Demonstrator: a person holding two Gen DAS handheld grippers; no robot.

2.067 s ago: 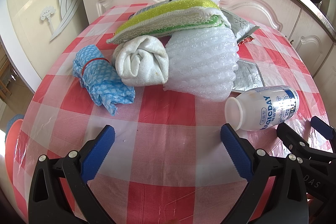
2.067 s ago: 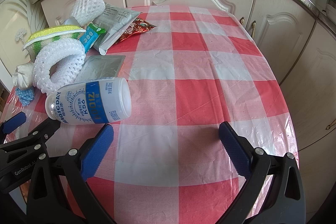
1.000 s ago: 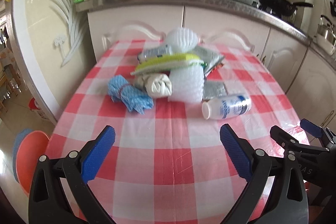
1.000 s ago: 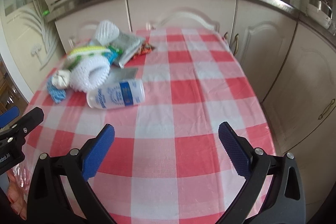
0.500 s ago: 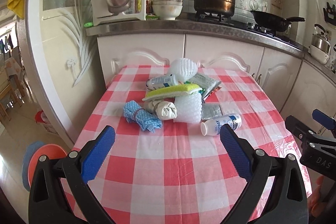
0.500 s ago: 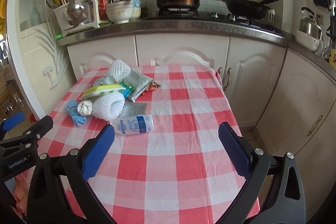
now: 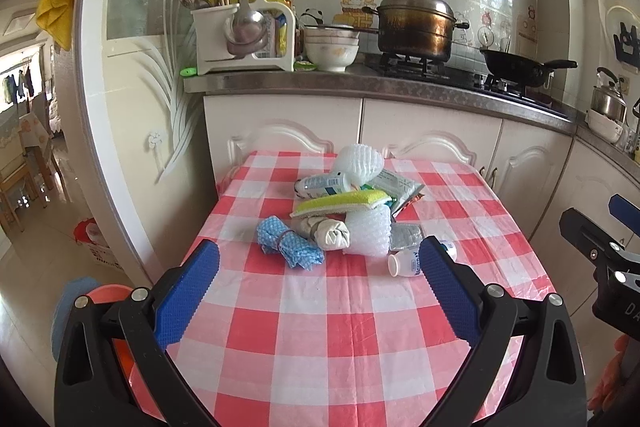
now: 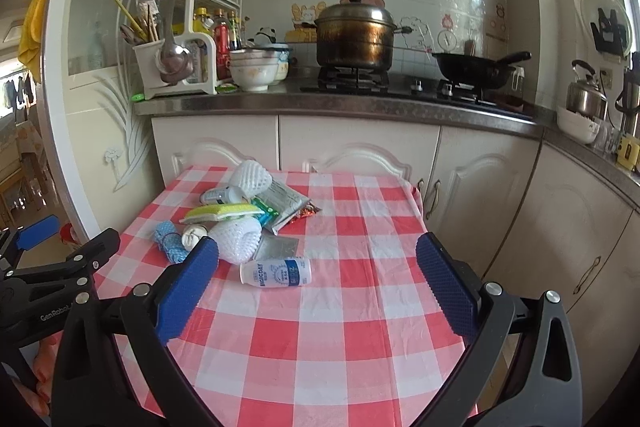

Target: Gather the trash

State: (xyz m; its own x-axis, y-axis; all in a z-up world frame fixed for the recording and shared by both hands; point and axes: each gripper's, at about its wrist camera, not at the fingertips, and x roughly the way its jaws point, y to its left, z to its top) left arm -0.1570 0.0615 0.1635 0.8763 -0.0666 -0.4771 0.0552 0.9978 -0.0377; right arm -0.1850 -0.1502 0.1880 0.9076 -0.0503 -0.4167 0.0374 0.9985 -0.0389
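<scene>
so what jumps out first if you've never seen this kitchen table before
The red and white checked tablecloth fills both views, with a heap of trash on its far left part: white foam nets, a yellow-green sponge on top, a blue cloth bundle. A white plastic bottle lies on its side just in front of the heap. Both the left gripper and right gripper hang wide open and empty over the near end.

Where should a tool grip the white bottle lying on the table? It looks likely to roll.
Grip the white bottle across the middle of its body, coming down from above with the fingers either side of its long axis. It lies on its side, clear of the pile, mouth toward the foam net. The right tool, open, seems closest.
</scene>
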